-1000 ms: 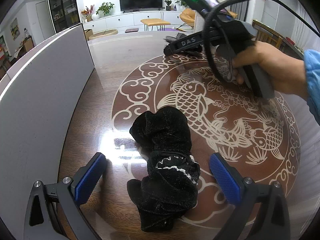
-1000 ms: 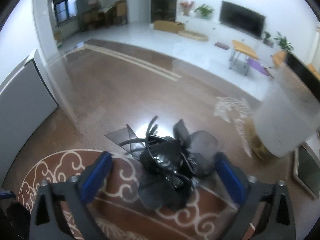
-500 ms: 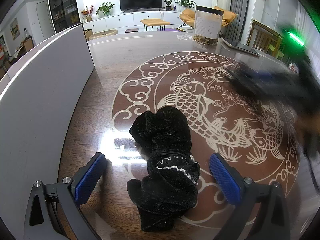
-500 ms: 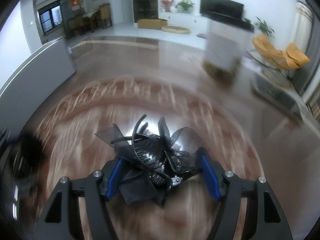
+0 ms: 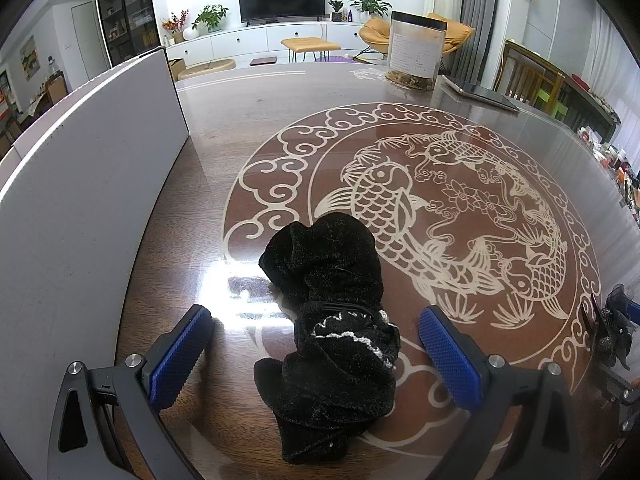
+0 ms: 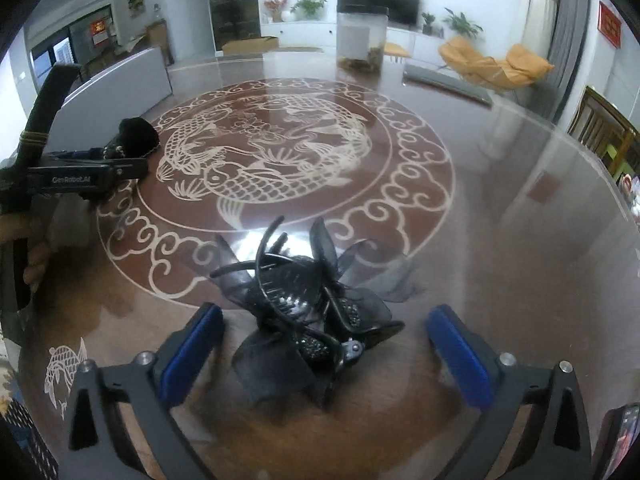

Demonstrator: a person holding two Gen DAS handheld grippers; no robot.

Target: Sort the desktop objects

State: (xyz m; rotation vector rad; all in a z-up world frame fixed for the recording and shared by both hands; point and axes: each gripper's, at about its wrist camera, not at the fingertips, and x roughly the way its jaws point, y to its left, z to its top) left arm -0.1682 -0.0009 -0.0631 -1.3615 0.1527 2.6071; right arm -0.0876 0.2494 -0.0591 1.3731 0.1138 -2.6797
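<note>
Right wrist view: the right gripper (image 6: 324, 354) tilts down at the table (image 6: 500, 208), its jaws just opened wide — the black hair claw (image 6: 304, 316) lies between them, untouched. The left gripper (image 5: 316, 346) also slants down, jaws apart around the black velvet scrunchie (image 5: 332, 320) — pads clear of it.

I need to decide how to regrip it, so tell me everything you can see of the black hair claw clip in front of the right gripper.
The black hair claw clip lies on the glossy table, between the right gripper's blue fingers, which stand wide and clear of it, having just opened. Curved plastic prongs stick upward; sheer grey-black ribbon petals fan around it, and a strip of dark rhinestones runs along one arm. Nothing else touches it.
</note>
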